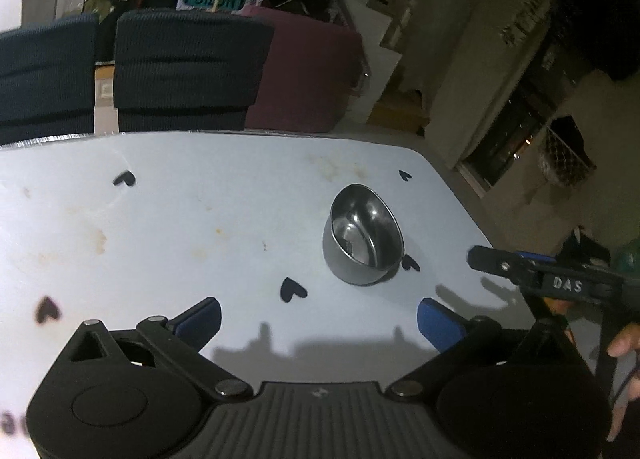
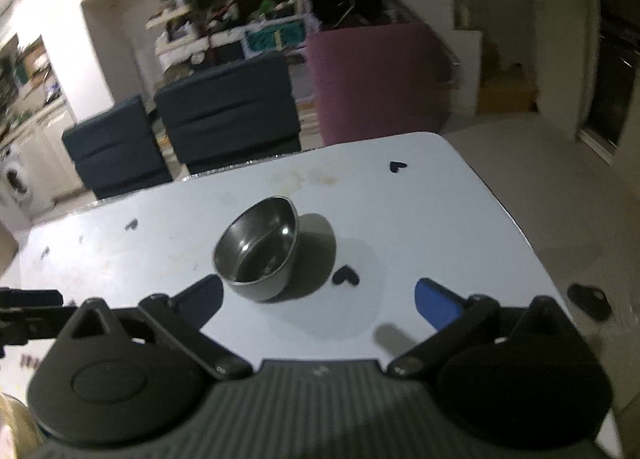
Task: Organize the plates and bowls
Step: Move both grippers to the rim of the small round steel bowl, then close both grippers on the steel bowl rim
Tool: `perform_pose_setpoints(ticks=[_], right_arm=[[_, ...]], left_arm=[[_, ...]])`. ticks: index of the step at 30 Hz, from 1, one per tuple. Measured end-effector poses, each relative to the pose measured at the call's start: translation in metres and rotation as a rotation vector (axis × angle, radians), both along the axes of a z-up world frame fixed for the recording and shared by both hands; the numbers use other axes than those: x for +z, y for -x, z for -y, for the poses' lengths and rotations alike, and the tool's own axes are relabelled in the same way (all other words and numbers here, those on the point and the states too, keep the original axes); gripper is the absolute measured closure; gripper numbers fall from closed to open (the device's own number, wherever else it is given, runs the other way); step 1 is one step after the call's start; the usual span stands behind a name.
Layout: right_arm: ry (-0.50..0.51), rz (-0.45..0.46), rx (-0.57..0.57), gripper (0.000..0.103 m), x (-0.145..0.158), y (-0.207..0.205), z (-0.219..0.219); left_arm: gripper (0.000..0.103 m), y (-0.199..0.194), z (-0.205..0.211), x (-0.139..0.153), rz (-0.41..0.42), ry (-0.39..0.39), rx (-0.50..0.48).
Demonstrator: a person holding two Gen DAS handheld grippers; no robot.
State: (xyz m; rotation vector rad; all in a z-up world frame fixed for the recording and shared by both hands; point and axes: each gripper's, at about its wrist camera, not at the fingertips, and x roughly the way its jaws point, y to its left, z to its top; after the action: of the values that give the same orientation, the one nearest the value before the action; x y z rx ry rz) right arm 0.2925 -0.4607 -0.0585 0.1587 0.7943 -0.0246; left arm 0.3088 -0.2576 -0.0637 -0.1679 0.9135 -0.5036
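Note:
A small steel bowl (image 1: 362, 239) stands upright on the white table (image 1: 180, 219), toward its right side. In the right wrist view the same bowl (image 2: 258, 249) sits just ahead of the left fingertip. My left gripper (image 1: 318, 321) is open over the table, nearer than the bowl, with nothing between its blue pads. My right gripper (image 2: 318, 301) is open too and holds nothing; the bowl lies beyond and left of its gap. The right gripper's black finger (image 1: 504, 265) shows at the right edge of the left wrist view.
Black heart stickers (image 1: 293, 290) dot the table. Its rounded right corner (image 2: 436, 139) and right edge drop to a beige floor. Two dark blue chairs (image 1: 188, 67) and a maroon seat (image 1: 312, 71) stand behind the far edge. A hand (image 1: 624, 343) shows at right.

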Motion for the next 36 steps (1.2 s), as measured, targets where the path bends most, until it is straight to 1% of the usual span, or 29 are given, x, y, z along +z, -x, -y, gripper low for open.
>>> perform_pose_setpoints(ticks=[2,3,5,6,7,8,9,11,13,15,16,19,21,22,23,26,30,33,36], right_arm=[[-0.01,-0.009,0.039,0.003,-0.004,-0.015,0.005],[-0.013,-0.011,0.054,0.007,-0.007,-0.023,0.008],[-0.035,-0.021,0.08,0.011,-0.012,-0.037,0.013],[-0.048,-0.023,0.093,0.014,-0.014,-0.044,0.015],[-0.059,-0.022,0.108,0.016,-0.017,-0.052,0.017],[-0.067,-0.026,0.121,0.021,-0.019,-0.058,0.017],[-0.074,-0.033,0.132,0.027,-0.021,-0.064,0.016],[-0.08,-0.047,0.155,0.033,-0.026,-0.08,0.014],[-0.068,-0.061,0.17,0.04,-0.03,-0.091,0.01],[-0.056,-0.073,0.176,0.051,-0.034,-0.103,0.005],[-0.054,-0.078,0.175,0.053,-0.035,-0.107,0.002],[-0.034,-0.095,0.163,0.066,-0.04,-0.119,-0.006],[-0.028,-0.114,0.16,0.081,-0.043,-0.124,-0.011],[-0.026,-0.122,0.157,0.085,-0.043,-0.125,-0.013],[-0.022,-0.132,0.146,0.092,-0.043,-0.124,-0.015],[-0.028,-0.144,0.09,0.098,-0.041,-0.121,-0.017],[-0.046,-0.161,-0.031,0.098,-0.038,-0.104,-0.017],[-0.108,-0.183,-0.121,0.098,-0.039,-0.089,-0.012],[-0.182,-0.183,-0.225,0.098,-0.041,-0.068,-0.007]], left_arm=[[0.002,-0.006,0.005,-0.007,-0.027,0.021,0.015],[0.003,-0.01,0.008,-0.011,-0.049,0.037,0.024],[0.012,-0.018,0.012,-0.017,-0.087,0.078,0.045],[0.013,-0.02,0.012,-0.019,-0.106,0.101,0.056],[0.017,-0.024,0.013,-0.021,-0.124,0.129,0.069],[0.021,-0.026,0.015,-0.023,-0.136,0.147,0.078],[0.023,-0.029,0.016,-0.025,-0.148,0.165,0.087],[0.028,-0.034,0.02,-0.029,-0.172,0.2,0.096],[0.03,-0.038,0.025,-0.034,-0.19,0.219,0.1],[0.034,-0.041,0.03,-0.039,-0.21,0.231,0.097],[0.037,-0.042,0.032,-0.041,-0.22,0.238,0.095],[0.038,-0.044,0.036,-0.047,-0.239,0.249,0.094],[0.038,-0.046,0.037,-0.05,-0.25,0.25,0.098],[0.039,-0.047,0.037,-0.051,-0.256,0.254,0.101],[0.04,-0.048,0.036,-0.053,-0.265,0.259,0.106],[0.043,-0.05,0.033,-0.058,-0.287,0.274,0.13],[0.045,-0.051,0.033,-0.061,-0.294,0.291,0.152],[0.049,-0.052,0.032,-0.061,-0.293,0.309,0.165],[0.057,-0.049,0.034,-0.063,-0.305,0.304,0.156]])
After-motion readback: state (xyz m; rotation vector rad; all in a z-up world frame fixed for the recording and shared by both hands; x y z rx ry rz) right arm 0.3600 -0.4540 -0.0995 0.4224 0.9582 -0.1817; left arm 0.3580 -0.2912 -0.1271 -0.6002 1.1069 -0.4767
